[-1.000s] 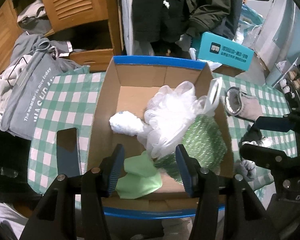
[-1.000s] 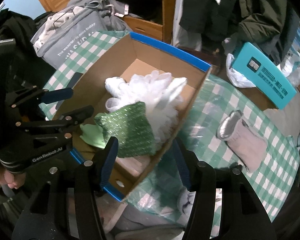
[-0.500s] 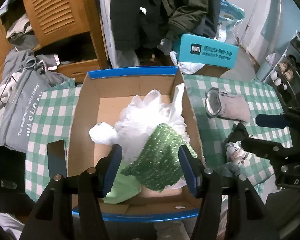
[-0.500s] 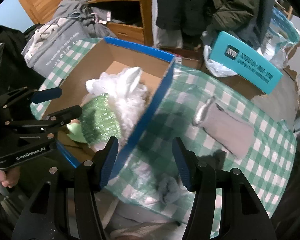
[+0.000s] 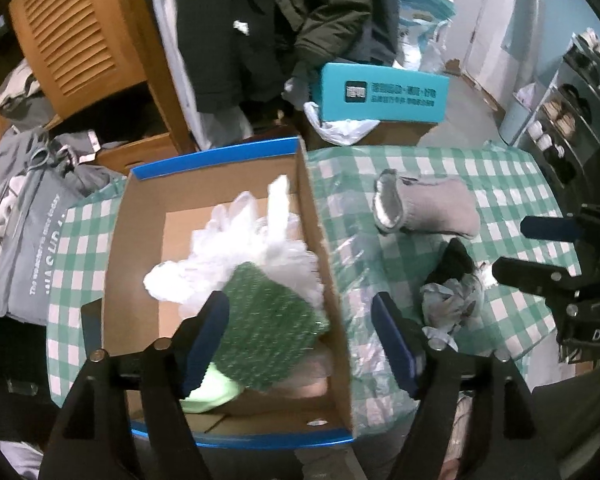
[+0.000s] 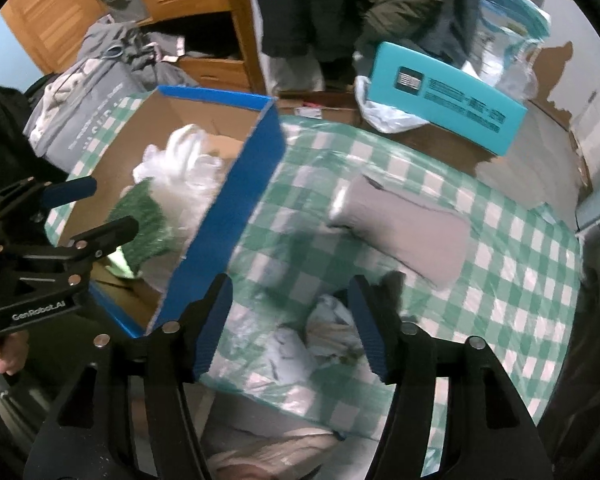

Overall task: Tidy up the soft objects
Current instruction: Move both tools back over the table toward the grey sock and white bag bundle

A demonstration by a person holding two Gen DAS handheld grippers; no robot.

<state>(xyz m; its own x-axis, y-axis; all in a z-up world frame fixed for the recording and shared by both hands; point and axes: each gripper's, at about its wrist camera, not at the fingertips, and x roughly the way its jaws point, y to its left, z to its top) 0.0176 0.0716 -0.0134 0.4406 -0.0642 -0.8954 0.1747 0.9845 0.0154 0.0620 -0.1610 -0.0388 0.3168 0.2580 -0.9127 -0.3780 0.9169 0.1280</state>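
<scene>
The cardboard box (image 5: 332,280) with blue edging sat on the green checked tablecloth (image 5: 512,184) and served as the anchor for everything else. Inside it lay a white mesh puff (image 5: 256,240), a green sparkly cloth (image 5: 272,336) over its near side and a pale green item (image 5: 212,394) by the near wall; only the left wrist view looked straight down onto these. The left gripper (image 5: 300,340) hovered over the box's right wall, jaws spread and widening, pinching nothing. The right wrist view showed the box's blue outer wall (image 6: 236,216), hidden from the other camera. Right of the box lay a grey sock (image 6: 408,224), and nearer, a crumpled light cloth (image 6: 332,332) beneath the right gripper (image 6: 290,328), whose jaws were also opening, empty. A teal carton (image 6: 448,96) stood beyond the box.
</scene>
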